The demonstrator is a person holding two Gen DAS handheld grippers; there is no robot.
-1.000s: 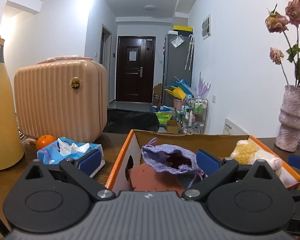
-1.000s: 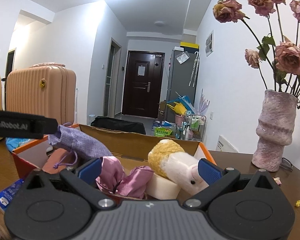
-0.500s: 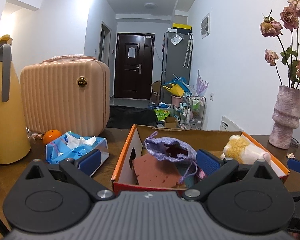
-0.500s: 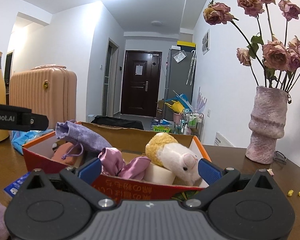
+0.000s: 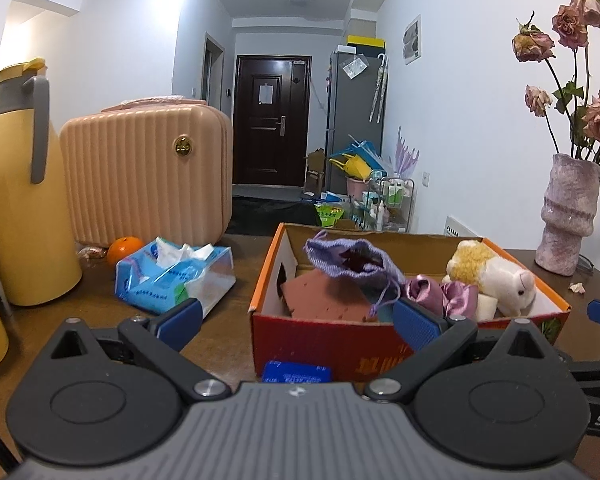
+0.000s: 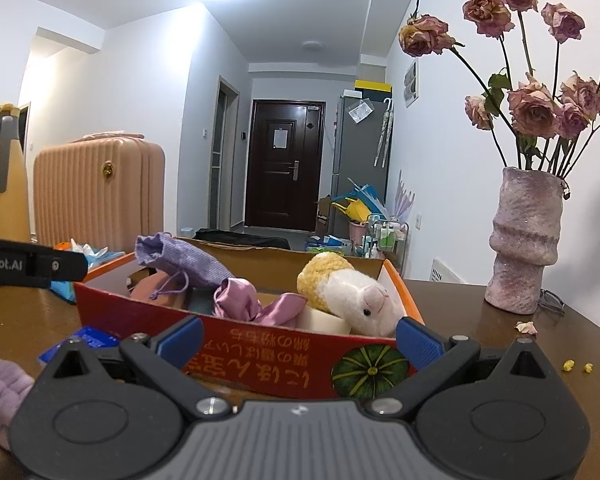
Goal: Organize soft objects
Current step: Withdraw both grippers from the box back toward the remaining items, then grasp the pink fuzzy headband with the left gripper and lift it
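Observation:
A red and orange cardboard box (image 5: 324,342) (image 6: 260,360) stands on the brown table. It holds a purple knit pouch (image 5: 350,262) (image 6: 180,258), a brown cloth (image 5: 324,296), a pink satin bag (image 5: 432,292) (image 6: 244,300) and a white and yellow plush toy (image 5: 492,272) (image 6: 352,292). My left gripper (image 5: 298,320) is open and empty in front of the box. My right gripper (image 6: 300,336) is open and empty just before the box's front wall. A fluffy lilac item (image 6: 0,392) lies at the lower left of the right wrist view.
A blue tissue pack (image 5: 172,276), an orange (image 5: 124,249), a peach suitcase (image 5: 148,176) and a yellow jug (image 5: 24,192) stand left of the box. A pink vase with dried roses (image 6: 524,240) stands to the right. A small blue packet (image 5: 298,372) lies by the box front. Yellow crumbs (image 6: 588,368) dot the table.
Both grippers have pulled back and away from the box, staying open and empty. The box's front wall and the blue packet have come into view.

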